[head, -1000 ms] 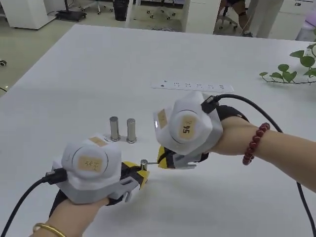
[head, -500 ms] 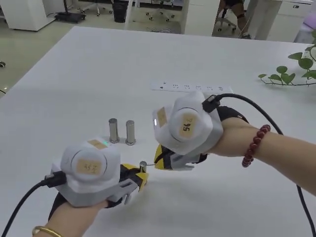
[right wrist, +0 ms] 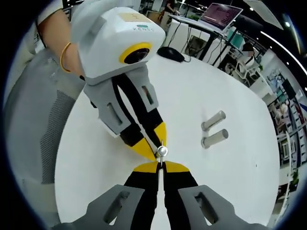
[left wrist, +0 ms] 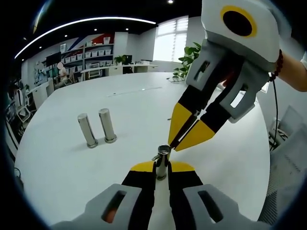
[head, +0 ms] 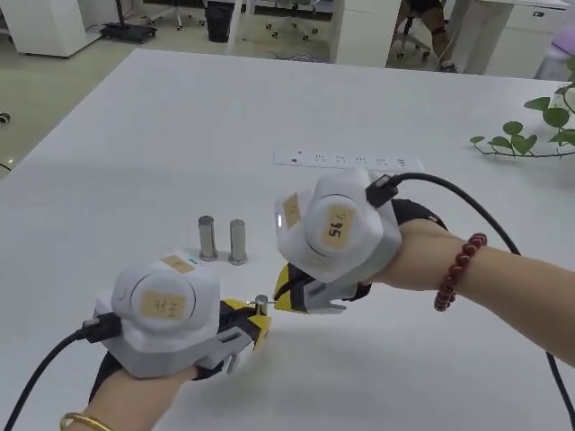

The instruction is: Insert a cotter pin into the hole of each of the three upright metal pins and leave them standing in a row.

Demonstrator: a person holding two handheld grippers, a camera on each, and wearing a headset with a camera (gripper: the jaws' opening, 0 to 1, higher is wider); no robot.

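Note:
Two plain metal pins (head: 207, 237) (head: 237, 240) stand upright side by side on the white table (head: 162, 135); they also appear as pins (left wrist: 87, 129) (left wrist: 107, 125) in the left gripper view. My left gripper (head: 259, 321) is shut on a third metal pin (left wrist: 163, 160), held upright just in front of them. My right gripper (head: 283, 301) comes in from the right, shut on a thin cotter pin (right wrist: 161, 160). Its tips almost touch the pin's head (right wrist: 163, 151), where the cotter pin's end pokes out the far side (left wrist: 156, 157).
A white power strip (head: 349, 160) lies behind the grippers. A leafy plant (head: 530, 135) trails in at the right edge. A black cable (head: 467, 202) runs from the right gripper, another cable (head: 45, 368) from the left. Office chairs stand beyond the table's far edge.
My right gripper has slid left towards the held pin, closing the gap, so less of the cotter pin shows between them. The left gripper and the two standing pins stay put.

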